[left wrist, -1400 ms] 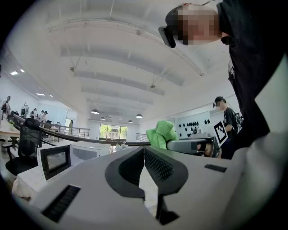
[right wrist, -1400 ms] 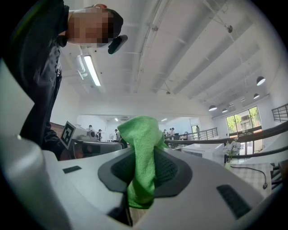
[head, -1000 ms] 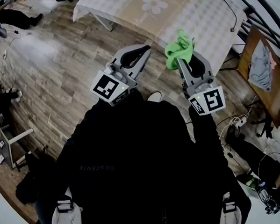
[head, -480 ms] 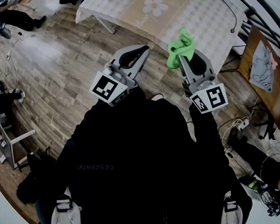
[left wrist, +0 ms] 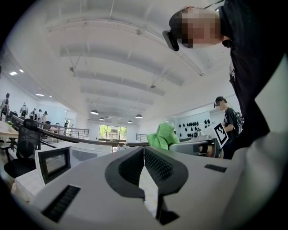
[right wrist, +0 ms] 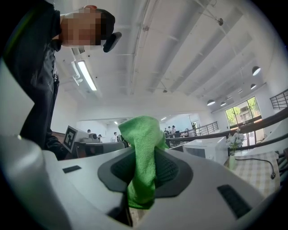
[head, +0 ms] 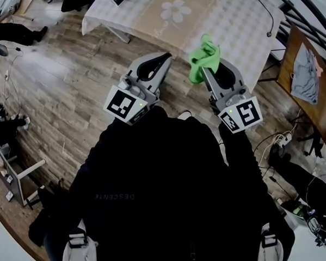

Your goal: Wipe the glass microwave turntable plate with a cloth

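The soft green cloth point(head: 204, 55) is in our right gripper point(head: 207, 70). In the right gripper view, the two dark jaws of the right gripper point(right wrist: 141, 173) squeeze the cloth point(right wrist: 143, 155) from both sides. A big bunch of it pokes out above the tips, and a small end hangs down below the pads.

Our left gripper point(head: 166, 57) holds nothing. In the left gripper view, the jaws of the left gripper point(left wrist: 144, 152) are pushed together. The tips touch and nothing sits between them.

We hold both grippers up in front of our black top point(head: 154, 177), side by side but not touching. Each one has a white cube with black square marks at its back end, one on the left point(head: 123, 103) and one on the right point(head: 241, 115). Both gripper views look up at a white ceiling, so the grippers tip upward.

Ahead of us stands a table with a pale checked cover point(head: 228, 31) that has a flower picture on it. A thin black cable point(head: 259, 6) lies across that cover. Under us is a brown wooden floor point(head: 67, 72).

In the left gripper view we see a white microwave with a dark window point(left wrist: 53, 162) off to the left, well away from the cloth.
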Tool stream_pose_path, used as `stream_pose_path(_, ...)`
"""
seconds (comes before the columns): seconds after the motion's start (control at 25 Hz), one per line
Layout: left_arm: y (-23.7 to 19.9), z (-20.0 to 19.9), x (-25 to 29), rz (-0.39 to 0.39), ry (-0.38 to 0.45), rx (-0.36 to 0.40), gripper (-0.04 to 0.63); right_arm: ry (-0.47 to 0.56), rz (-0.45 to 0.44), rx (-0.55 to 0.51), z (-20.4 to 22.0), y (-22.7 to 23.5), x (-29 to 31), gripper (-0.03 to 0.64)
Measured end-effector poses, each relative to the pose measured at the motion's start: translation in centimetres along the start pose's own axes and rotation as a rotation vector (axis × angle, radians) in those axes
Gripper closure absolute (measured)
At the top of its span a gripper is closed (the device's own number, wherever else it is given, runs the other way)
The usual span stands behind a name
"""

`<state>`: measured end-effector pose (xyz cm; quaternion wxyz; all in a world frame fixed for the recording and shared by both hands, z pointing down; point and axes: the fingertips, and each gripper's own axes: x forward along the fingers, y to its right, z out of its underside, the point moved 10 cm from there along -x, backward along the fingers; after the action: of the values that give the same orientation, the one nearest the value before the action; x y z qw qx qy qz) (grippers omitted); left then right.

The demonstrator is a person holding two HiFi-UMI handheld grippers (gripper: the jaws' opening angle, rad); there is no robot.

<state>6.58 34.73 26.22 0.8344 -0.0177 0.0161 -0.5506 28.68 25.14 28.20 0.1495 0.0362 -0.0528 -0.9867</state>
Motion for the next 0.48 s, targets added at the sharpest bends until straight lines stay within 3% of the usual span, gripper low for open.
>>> stream_pose_path(0.48, -13.0, 0.4, 6.1, 0.113, 0.029, -0.024, 0.574, -0.058, 0.082, -0.021, 0.2, 5.0, 10.9, 0.514)
